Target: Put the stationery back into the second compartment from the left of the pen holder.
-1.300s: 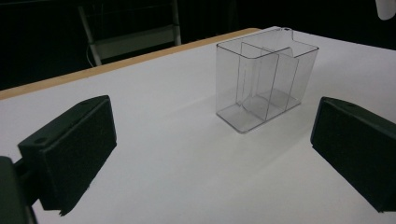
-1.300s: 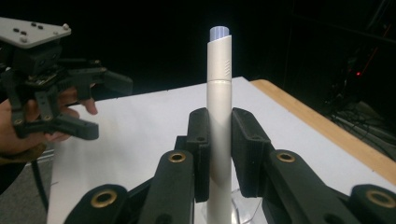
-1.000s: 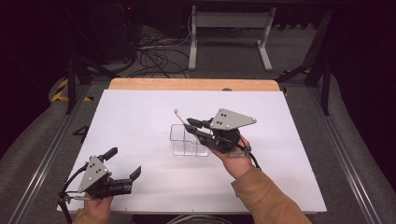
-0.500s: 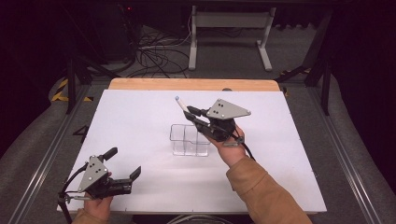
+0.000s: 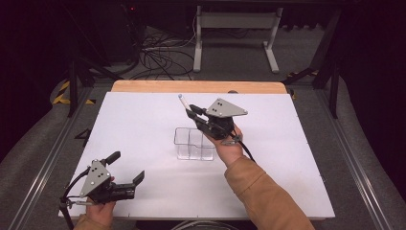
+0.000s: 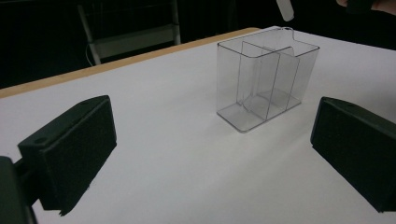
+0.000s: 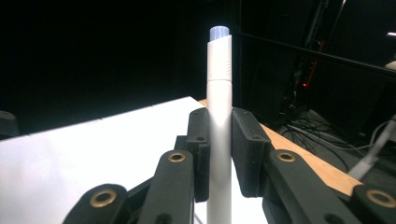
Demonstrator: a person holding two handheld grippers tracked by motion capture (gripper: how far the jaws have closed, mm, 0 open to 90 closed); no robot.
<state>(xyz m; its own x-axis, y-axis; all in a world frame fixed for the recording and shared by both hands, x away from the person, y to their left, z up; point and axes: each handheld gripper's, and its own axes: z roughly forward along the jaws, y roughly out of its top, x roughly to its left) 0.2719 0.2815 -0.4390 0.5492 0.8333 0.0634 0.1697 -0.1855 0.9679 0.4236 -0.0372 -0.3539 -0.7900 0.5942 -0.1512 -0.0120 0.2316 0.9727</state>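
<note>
Two grippers seen over a white table (image 5: 143, 120), left gripper (image 5: 125, 173) held low near the front edge with jaws wide apart and nothing between them, clear box (image 5: 194, 143) set mid-table, right gripper (image 5: 191, 113) raised just behind the box, clamped on a white pen (image 7: 219, 116).

In my right tongs' (image 7: 219, 154) view the pen's (image 7: 219, 93) lower end runs off the bottom edge. In my left tongs' view its tip (image 6: 285, 9) is cut by the top edge, above the clear organizer (image 6: 266, 84).
</note>
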